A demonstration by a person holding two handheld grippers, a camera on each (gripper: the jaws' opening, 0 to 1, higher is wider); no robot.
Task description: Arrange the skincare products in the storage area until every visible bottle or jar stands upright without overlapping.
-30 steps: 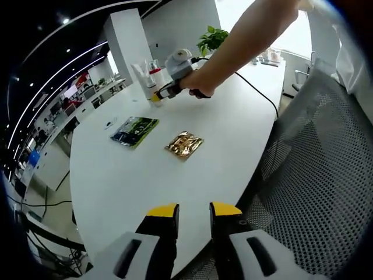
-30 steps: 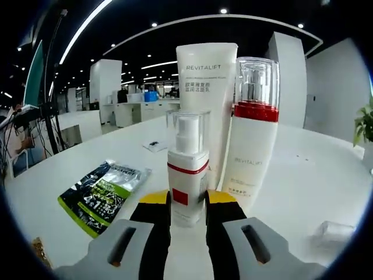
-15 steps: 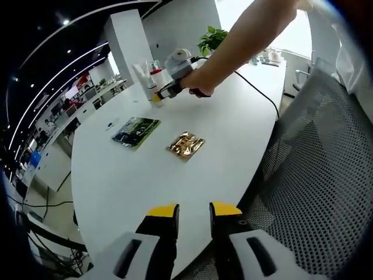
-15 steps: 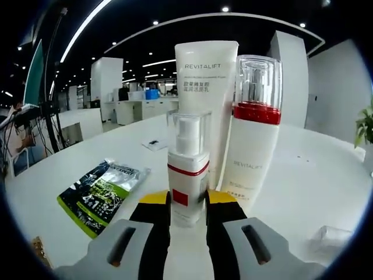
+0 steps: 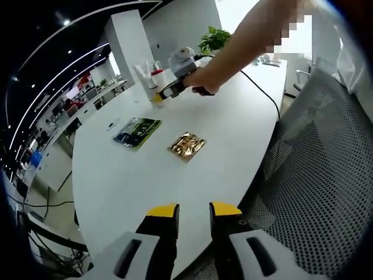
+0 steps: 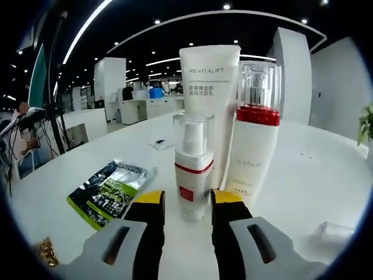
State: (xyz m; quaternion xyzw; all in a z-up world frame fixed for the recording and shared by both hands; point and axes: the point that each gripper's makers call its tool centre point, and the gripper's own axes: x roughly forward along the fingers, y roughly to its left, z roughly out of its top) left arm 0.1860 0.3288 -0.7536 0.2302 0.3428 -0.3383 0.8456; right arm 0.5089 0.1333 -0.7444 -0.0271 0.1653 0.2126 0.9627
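small pump bottle [image 6: 193, 165]: upright on the tabletop [image 6: 303, 175], just ahead of the right hand-held gripper [image 6: 187, 200], lined up with the gap between its jaws; white body, red band, clear cap.
right hand-held gripper: released. Jaws spread, a sliver of tabletop visible between each yellow tip and the bottle; grasping nothing.
tube [image 6: 208, 105]: white, REVITALIFT print, upright, just behind the small pump bottle, beyond the jaw tips.
tall pump bottle [image 6: 252, 137]: white with red collar and clear cap, upright, ahead-right of the right hand-held gripper, beside the tube. Whether the two touch, cannot tell.
green sachet [image 6: 109, 191]: flat on the tabletop, ahead-left of the right hand-held gripper.
gold sachet [image 5: 187, 144]: flat, well ahead of the left hand-held gripper [image 5: 194, 211], beside the green sachet.
left hand-held gripper: released, jaws parted with a narrow gap, grasping nothing, over the near tabletop edge, well apart from the products.
mesh chair [image 5: 317, 169]: right of the left hand-held gripper.
plant [image 5: 213, 38]: far end of the tabletop, past the person's arm [image 5: 245, 41].
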